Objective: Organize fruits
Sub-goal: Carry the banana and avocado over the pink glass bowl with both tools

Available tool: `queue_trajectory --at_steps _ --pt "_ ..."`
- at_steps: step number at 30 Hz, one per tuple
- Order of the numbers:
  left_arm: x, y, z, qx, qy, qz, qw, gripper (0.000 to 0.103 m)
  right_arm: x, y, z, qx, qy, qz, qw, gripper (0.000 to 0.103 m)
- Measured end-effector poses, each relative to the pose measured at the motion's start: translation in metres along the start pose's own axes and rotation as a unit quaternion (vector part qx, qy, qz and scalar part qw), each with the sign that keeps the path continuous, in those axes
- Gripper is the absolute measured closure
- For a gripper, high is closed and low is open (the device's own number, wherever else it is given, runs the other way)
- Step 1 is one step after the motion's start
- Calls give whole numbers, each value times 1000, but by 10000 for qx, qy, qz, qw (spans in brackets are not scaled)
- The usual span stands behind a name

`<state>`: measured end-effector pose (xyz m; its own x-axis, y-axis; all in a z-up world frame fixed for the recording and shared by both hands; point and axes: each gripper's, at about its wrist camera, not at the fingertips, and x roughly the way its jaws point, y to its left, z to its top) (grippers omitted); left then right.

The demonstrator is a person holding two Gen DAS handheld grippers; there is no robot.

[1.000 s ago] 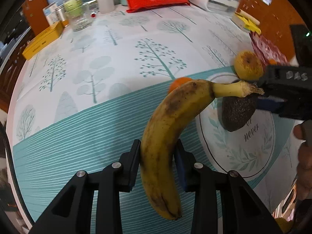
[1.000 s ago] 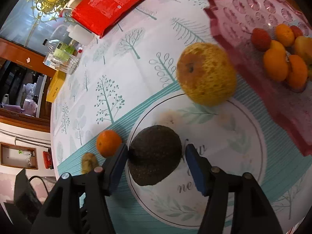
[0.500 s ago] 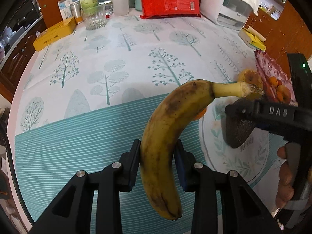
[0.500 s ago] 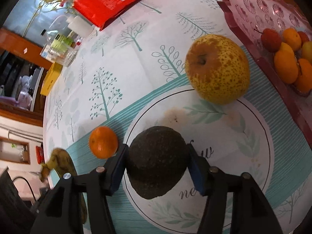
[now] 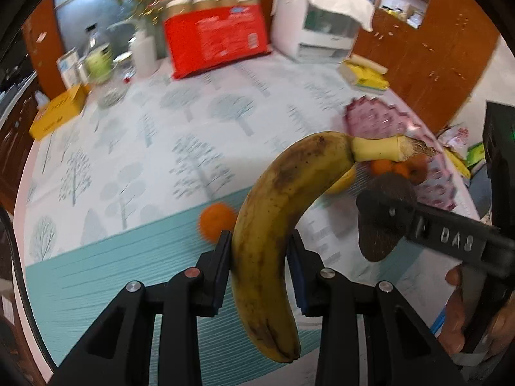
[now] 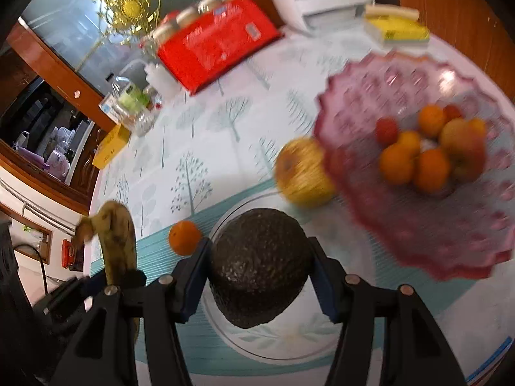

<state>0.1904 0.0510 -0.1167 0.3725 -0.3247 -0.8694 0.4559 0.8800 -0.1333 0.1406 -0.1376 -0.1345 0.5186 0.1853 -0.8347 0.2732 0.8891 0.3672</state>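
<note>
My left gripper [image 5: 259, 270] is shut on a spotted yellow banana [image 5: 273, 225], held above the table with its stem pointing right. In the right wrist view my right gripper [image 6: 259, 276] is shut on a dark, rough avocado [image 6: 259, 267], lifted above the white plate [image 6: 289, 341]. The same avocado [image 5: 381, 225] hangs at the right of the left wrist view. A small orange [image 6: 184, 236] lies on the cloth left of the plate. A yellow speckled pear [image 6: 301, 173] rests against the pink glass fruit bowl [image 6: 402, 225], which holds several small oranges and red fruits.
At the table's far side stand a red packet [image 6: 214, 45], a white appliance [image 5: 317, 32], bottles and a glass [image 5: 96, 61], a yellow box [image 5: 58, 111] and a yellow pack [image 6: 397, 27]. A hand [image 5: 460, 318] grips the right tool.
The right gripper shut on the avocado and lifted it off the plate. Both grippers rose with their fruit, so more of the table's far side and the pink bowl came into view.
</note>
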Motion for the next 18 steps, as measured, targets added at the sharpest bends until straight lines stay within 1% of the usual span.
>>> queue_trajectory --at_steps 6,9,12,15,18 --pt "3 -58 32 179 -100 -227 9995 71 -43 -45 16 -41 -413 -329 9986 44" --pt "11 -98 49 311 -114 -297 9990 71 -58 -75 26 -3 -509 -559 9971 44" --pt "24 -132 63 421 -116 -288 9986 71 -64 -109 38 116 -476 -708 9963 44" --pt "42 -156 71 401 -38 -261 9988 71 -62 -140 43 146 -339 -789 9962 44" --pt "70 -179 79 351 85 -82 9993 71 -54 -165 44 176 -182 -783 9966 44"
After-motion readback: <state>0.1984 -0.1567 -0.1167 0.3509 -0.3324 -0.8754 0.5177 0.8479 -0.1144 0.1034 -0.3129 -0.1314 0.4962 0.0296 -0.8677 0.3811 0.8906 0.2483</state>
